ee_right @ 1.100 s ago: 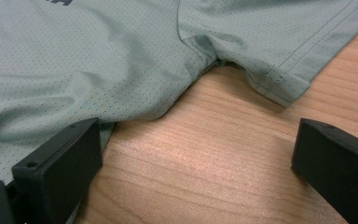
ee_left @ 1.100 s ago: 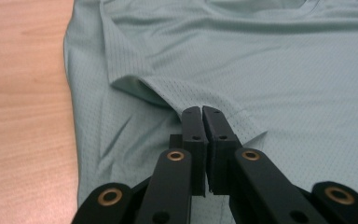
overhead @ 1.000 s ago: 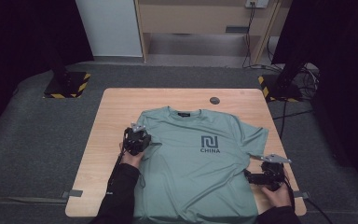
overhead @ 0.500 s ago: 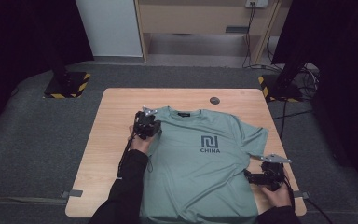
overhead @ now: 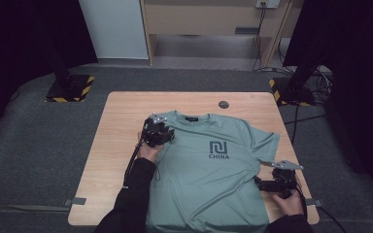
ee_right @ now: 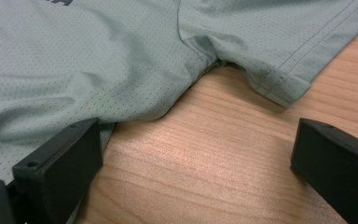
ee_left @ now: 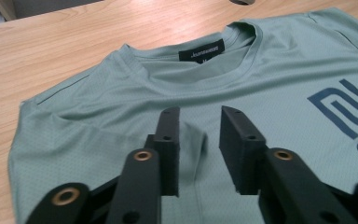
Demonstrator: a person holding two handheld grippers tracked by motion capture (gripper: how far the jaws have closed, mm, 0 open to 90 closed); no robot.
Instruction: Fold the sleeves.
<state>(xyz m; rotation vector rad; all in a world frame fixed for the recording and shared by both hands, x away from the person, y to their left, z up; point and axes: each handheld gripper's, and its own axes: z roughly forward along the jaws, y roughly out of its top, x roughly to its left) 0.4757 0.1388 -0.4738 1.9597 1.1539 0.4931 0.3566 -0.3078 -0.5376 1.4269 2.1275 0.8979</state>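
A grey-green T-shirt (overhead: 209,170) with a dark "CHINA" logo lies face up on the wooden table (overhead: 121,126). My left gripper (overhead: 161,130) hovers over the shirt's left shoulder, just short of the collar (ee_left: 200,60). Its jaws have just been opening and now stand a little apart, open. A small raised pinch of fabric (ee_left: 196,135) sits between them without being pressed. My right gripper (overhead: 262,183) rests low on the table beside the shirt's right side, under the sleeve (ee_right: 279,56). Its jaws are wide open over bare wood (ee_right: 200,140).
A small dark round disc (overhead: 223,104) lies on the table beyond the collar. Two black stands with yellow-striped bases (overhead: 70,87) (overhead: 291,90) stand on the grey floor behind the table. Bare wood runs along the shirt's left side.
My left gripper moved up and to the right, from the shirt's left edge to the shoulder near the collar, then held there. The right gripper stayed put.
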